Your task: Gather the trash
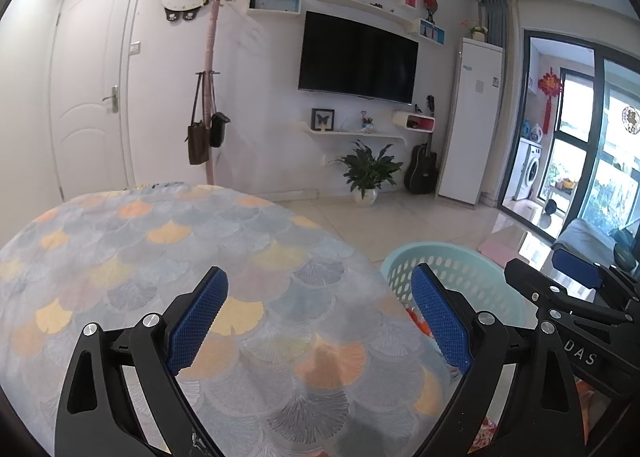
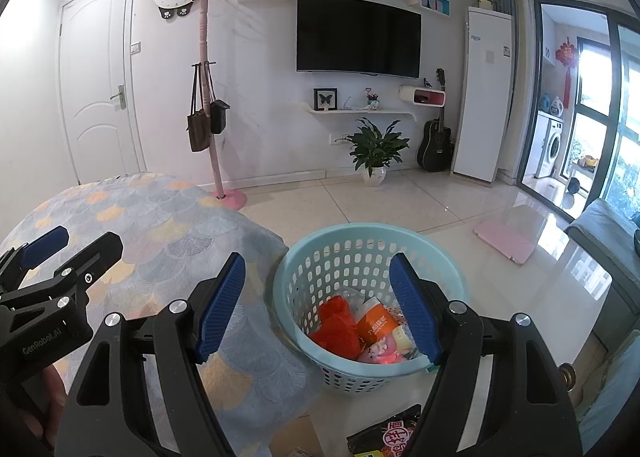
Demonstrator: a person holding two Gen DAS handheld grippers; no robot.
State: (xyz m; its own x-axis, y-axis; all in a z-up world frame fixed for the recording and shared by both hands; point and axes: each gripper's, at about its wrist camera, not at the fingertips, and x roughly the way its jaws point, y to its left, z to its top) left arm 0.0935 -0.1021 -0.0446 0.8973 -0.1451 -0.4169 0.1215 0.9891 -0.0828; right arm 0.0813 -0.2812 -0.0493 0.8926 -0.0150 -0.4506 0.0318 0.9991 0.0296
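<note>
A light blue perforated basket (image 2: 344,257) stands on the floor beside a table with a fan-pattern cloth (image 2: 160,225). It holds trash: red crumpled plastic (image 2: 336,329), an orange packet (image 2: 376,323) and pink and yellow wrappers. My right gripper (image 2: 318,305) is open and empty above the basket's near rim. My left gripper (image 1: 320,317) is open and empty over the tablecloth (image 1: 160,249), with the basket (image 1: 460,269) at its right. A black and red snack wrapper (image 2: 388,437) lies on the floor in front of the basket.
A pink coat stand (image 2: 208,97) stands behind the table. A potted plant (image 2: 376,153), a guitar (image 2: 436,145) and a white cabinet (image 2: 486,97) line the far wall. A pink flat item (image 2: 508,241) lies on the tiled floor. A grey sofa (image 2: 608,241) is at the right.
</note>
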